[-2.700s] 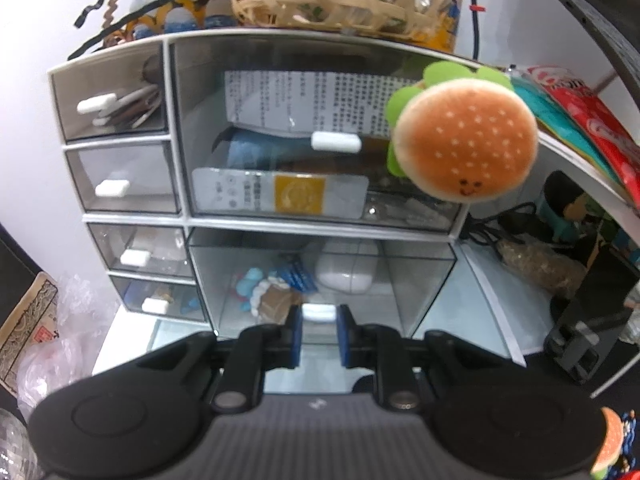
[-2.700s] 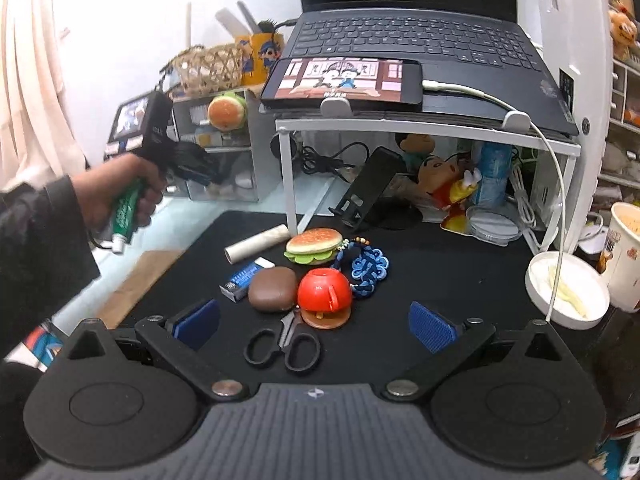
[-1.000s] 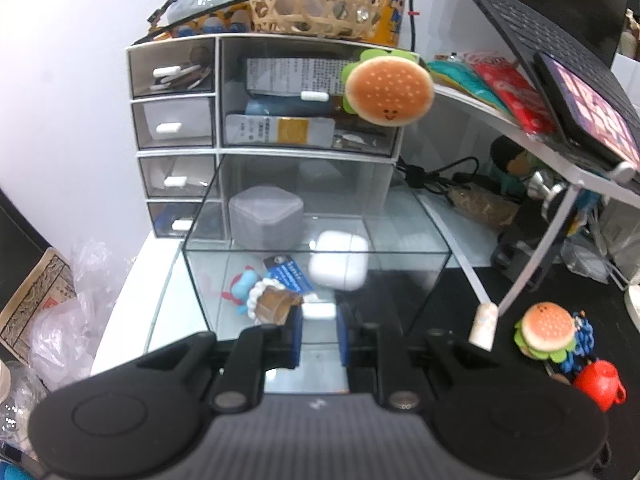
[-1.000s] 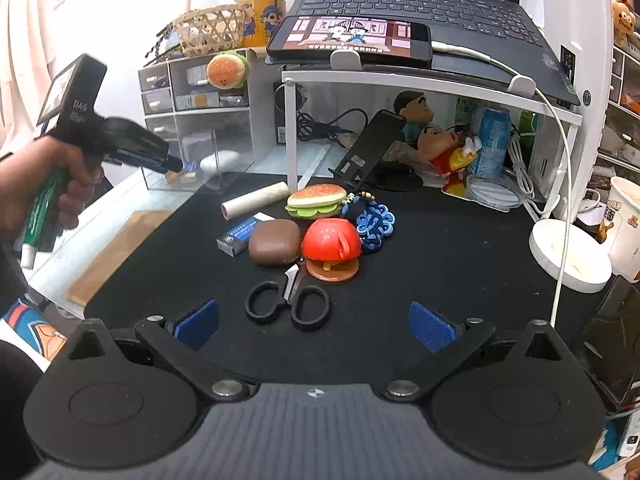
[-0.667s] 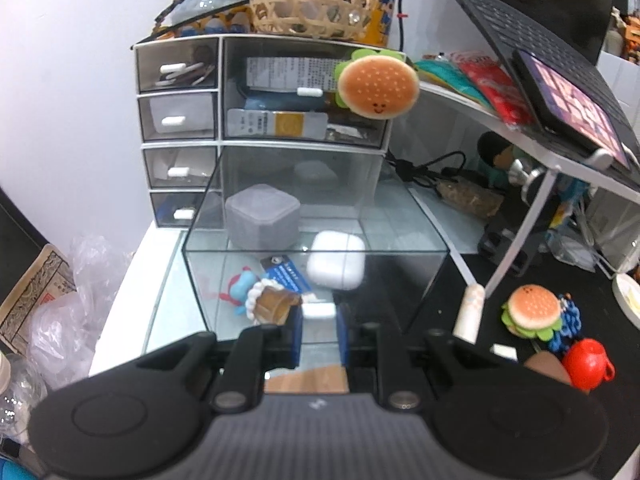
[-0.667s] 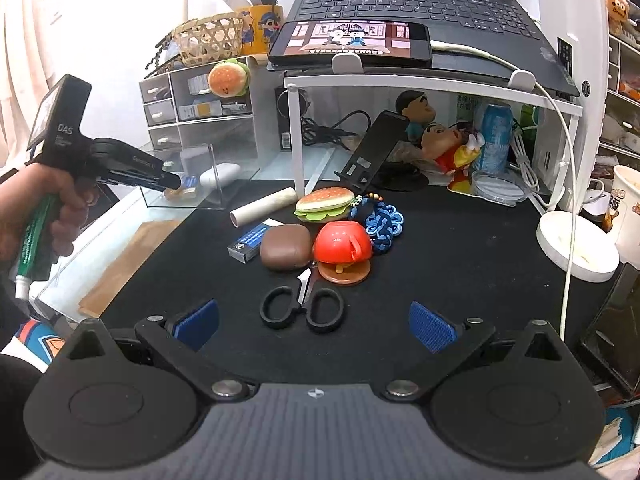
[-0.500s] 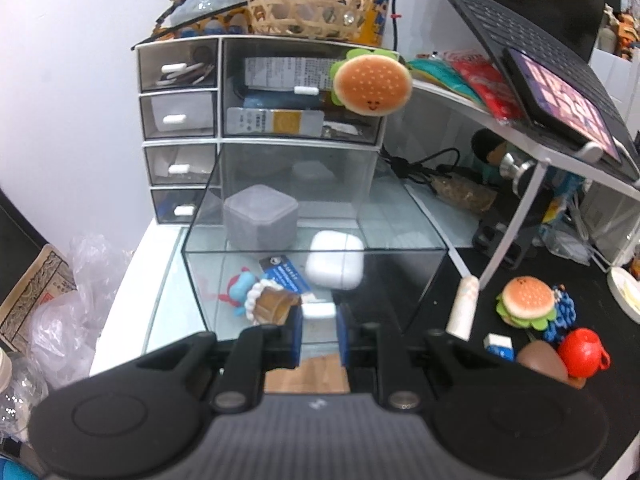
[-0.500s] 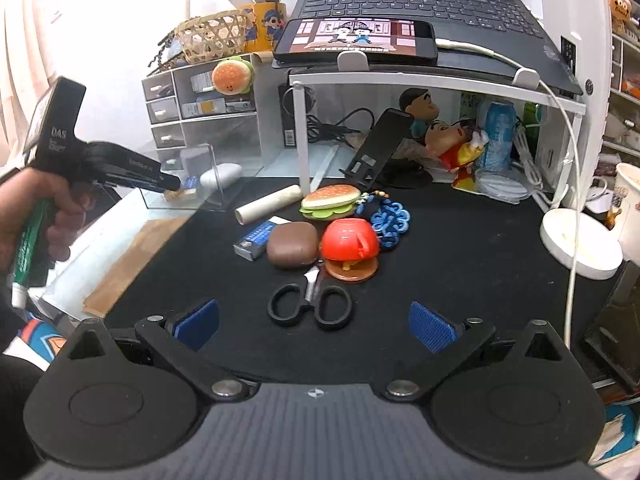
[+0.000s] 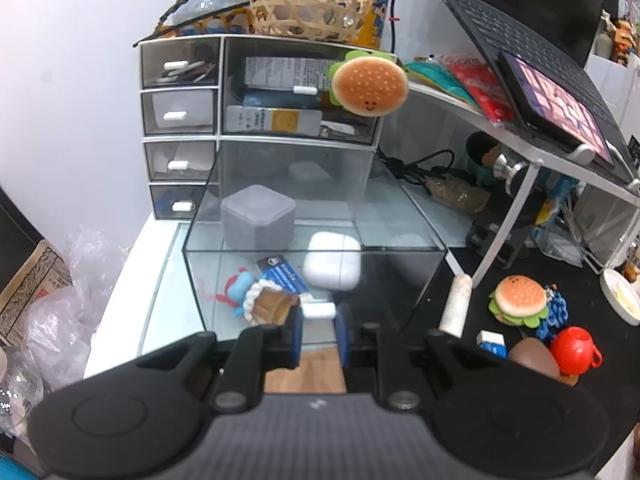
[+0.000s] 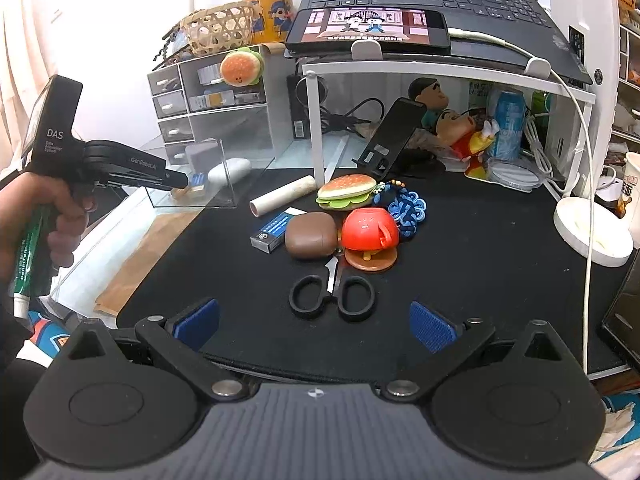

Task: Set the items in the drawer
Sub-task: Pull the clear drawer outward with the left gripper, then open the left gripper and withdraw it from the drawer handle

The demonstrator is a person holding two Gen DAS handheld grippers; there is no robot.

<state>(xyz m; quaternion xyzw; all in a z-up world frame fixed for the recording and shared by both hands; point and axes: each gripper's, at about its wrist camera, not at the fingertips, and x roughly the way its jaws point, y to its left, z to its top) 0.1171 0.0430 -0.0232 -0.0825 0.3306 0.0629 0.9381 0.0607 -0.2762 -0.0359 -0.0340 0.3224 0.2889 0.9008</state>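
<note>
Left gripper (image 9: 319, 326) is clamped on the white drawer handle (image 9: 319, 311); the clear drawer (image 9: 404, 276) stands pulled out, far left of the black mat (image 10: 460, 256). Right gripper (image 10: 314, 320) hangs wide open, empty, near the scissors (image 10: 332, 294).

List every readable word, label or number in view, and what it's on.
"DAS": rear block of the left hand-held gripper.
"GenRobot.AI": that gripper's arm.
Small lines under "DAS": too small to read.
Paper sheet in the upper drawer, blue box, phone screen: print blurred, unreadable.
</note>
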